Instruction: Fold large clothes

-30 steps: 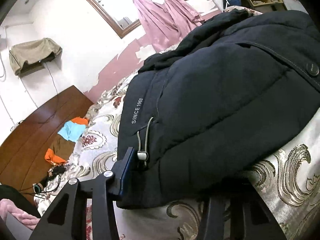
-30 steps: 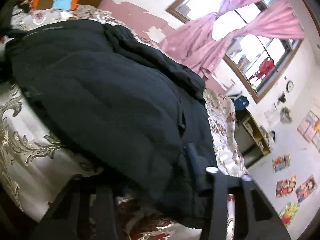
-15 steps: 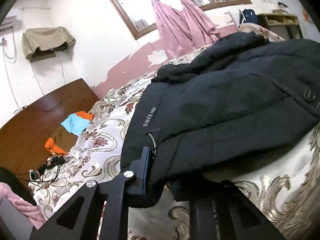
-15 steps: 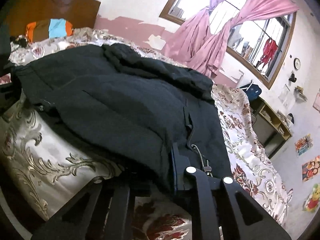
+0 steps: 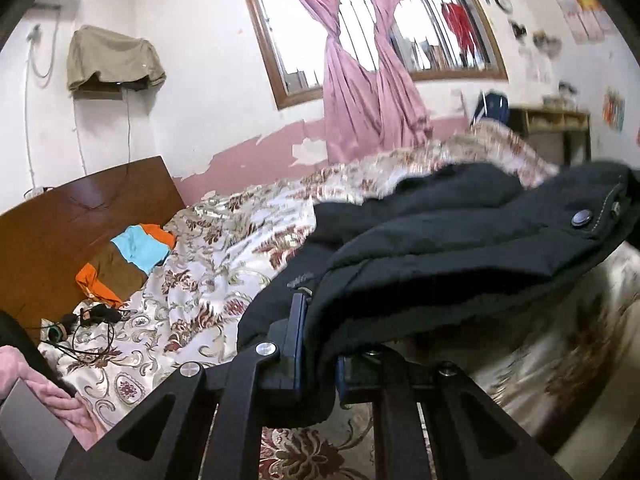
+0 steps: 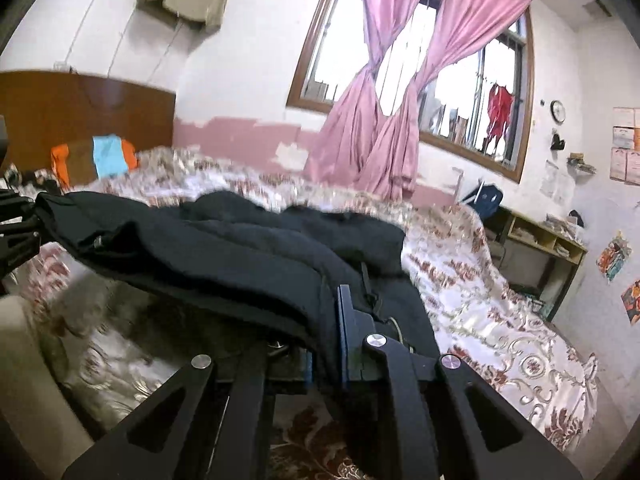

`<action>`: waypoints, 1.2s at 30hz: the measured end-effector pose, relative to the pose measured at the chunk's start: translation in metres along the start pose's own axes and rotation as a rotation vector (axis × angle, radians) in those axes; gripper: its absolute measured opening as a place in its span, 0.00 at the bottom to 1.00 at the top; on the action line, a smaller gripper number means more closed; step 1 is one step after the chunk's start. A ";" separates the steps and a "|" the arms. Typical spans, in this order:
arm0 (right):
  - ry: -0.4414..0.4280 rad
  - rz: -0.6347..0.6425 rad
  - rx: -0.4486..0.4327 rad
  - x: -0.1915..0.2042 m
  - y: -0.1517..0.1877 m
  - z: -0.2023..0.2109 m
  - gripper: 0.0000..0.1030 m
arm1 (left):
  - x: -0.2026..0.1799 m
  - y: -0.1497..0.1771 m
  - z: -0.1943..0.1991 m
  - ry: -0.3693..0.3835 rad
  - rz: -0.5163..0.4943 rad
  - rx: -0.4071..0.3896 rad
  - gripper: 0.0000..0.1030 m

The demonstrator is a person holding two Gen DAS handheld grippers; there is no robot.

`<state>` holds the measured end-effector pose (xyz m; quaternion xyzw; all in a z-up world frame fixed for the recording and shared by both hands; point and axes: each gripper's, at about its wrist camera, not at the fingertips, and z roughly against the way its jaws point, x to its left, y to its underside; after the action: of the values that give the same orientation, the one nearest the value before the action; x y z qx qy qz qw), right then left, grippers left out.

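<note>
Lifting black jacket (image 5: 440, 248) hem off floral bedspread (image 5: 224, 248): left gripper (image 5: 318, 344) and right gripper (image 6: 326, 332) each pinched tight on hem corner, jacket body resting on bed. Fold step apparently underway. Next: carry hem forward over body, both corners level, then release.

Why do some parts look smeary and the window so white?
Left wrist view: the bedspread under the black coat is smeared by motion blur, and the window is washed out by daylight. Right wrist view: the bedspread at lower left is blurred too, and the fisheye lens bends the window frame and darkens the corners.
</note>
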<state>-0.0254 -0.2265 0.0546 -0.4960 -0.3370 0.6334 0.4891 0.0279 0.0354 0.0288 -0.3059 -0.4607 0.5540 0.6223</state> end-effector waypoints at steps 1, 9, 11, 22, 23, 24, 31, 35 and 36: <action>-0.003 0.003 -0.025 -0.001 -0.004 0.011 0.07 | 0.005 -0.005 0.008 -0.001 0.005 -0.012 0.11; -0.039 -0.018 -0.151 -0.013 -0.040 0.049 0.06 | 0.031 -0.042 0.042 0.021 0.032 -0.082 0.10; -0.043 -0.041 -0.164 -0.020 -0.048 0.047 0.07 | 0.030 -0.053 0.039 0.030 0.020 -0.095 0.10; -0.044 -0.040 -0.136 -0.042 -0.100 -0.043 0.07 | 0.020 -0.132 -0.043 0.070 -0.014 -0.108 0.10; -0.050 -0.043 -0.124 -0.045 -0.105 -0.055 0.07 | 0.018 -0.140 -0.056 0.070 -0.021 -0.097 0.10; -0.058 -0.047 -0.111 -0.047 -0.111 -0.068 0.07 | 0.016 -0.146 -0.069 0.067 -0.027 -0.090 0.10; -0.108 -0.052 -0.013 -0.059 -0.135 -0.175 0.07 | -0.002 -0.177 -0.158 0.058 -0.046 -0.017 0.08; -0.107 -0.049 0.031 -0.059 -0.140 -0.229 0.07 | -0.015 -0.187 -0.208 0.049 -0.035 0.023 0.08; -0.101 -0.042 0.042 -0.059 -0.142 -0.243 0.07 | -0.019 -0.190 -0.226 0.045 -0.032 0.040 0.08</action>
<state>0.2495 -0.2550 0.1331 -0.4458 -0.3585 0.6542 0.4948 0.3121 0.0082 0.1064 -0.2984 -0.4404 0.5459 0.6473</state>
